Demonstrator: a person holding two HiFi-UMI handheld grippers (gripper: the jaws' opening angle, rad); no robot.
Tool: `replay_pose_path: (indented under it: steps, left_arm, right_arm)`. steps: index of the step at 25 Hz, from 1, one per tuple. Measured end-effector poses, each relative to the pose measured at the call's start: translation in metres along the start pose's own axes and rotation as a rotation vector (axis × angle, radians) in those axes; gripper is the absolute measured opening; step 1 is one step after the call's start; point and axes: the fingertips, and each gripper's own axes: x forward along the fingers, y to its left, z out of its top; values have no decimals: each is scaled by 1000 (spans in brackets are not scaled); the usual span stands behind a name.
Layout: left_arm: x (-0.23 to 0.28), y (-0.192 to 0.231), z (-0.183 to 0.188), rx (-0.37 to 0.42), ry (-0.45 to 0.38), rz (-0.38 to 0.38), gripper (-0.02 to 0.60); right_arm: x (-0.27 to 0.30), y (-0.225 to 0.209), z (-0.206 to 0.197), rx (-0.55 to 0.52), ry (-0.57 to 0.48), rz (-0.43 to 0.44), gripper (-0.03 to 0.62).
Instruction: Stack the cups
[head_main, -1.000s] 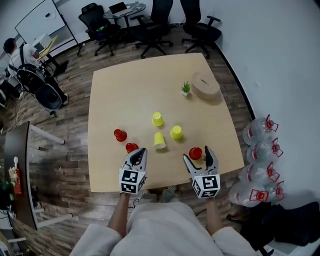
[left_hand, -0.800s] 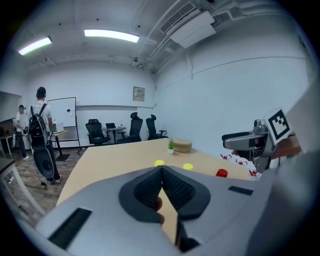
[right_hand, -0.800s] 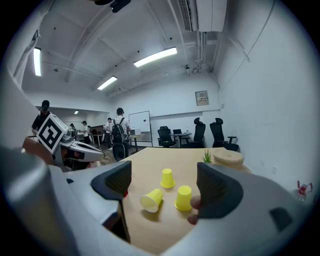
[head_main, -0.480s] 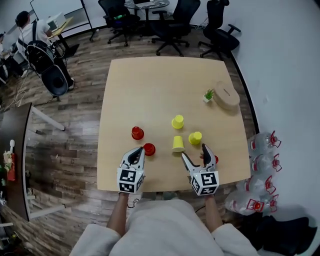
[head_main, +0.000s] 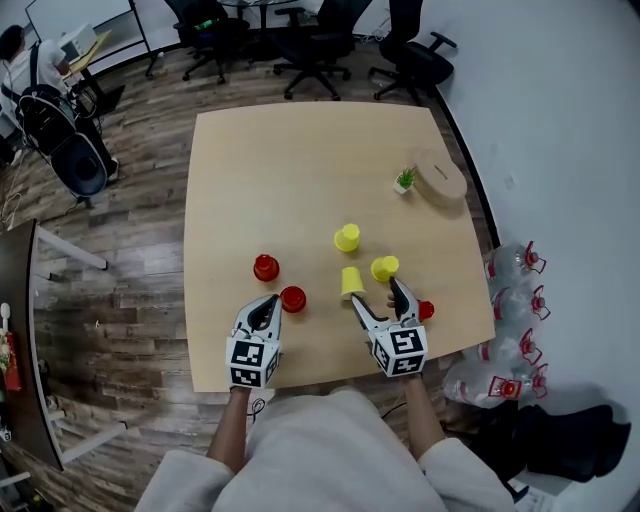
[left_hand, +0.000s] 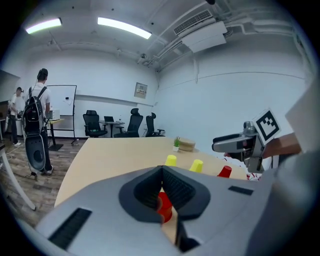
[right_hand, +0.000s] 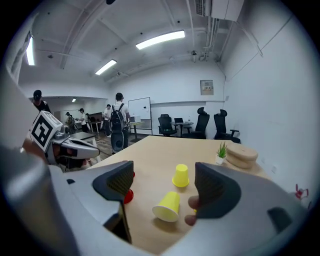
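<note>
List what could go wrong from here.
1. The tipped yellow cup lies on its side just ahead of the right gripper, whose open jaws have just been closing with nothing between them; a nudge may roll it.
2. The right red cup sits close beside that gripper, toward the table edge; a sideways sweep could knock it off.

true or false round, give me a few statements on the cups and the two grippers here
1. One yellow cup lies on its side. True.
2. The red cups are stacked together. False: three red cups sit apart on the table.
3. The right gripper is clamped on a cup. False: its jaws stand apart, having just been closing a little, and grip nothing; the tipped cup lies just ahead.
4. The small plant stands beside an oval wooden object. True.
5. The left gripper is wide open. False: its jaws are together.
</note>
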Motion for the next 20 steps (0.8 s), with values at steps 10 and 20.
replay_pose_path:
  steps: [10,20]
  left_arm:
    - [-3,8,3,-34,-13,61,11]
    - [-9,18,2,-48,-23,106,11]
  right_arm:
    - [66,-10,-59,40,251,86,374]
    - [116,-13,-103,-18,504,118,387]
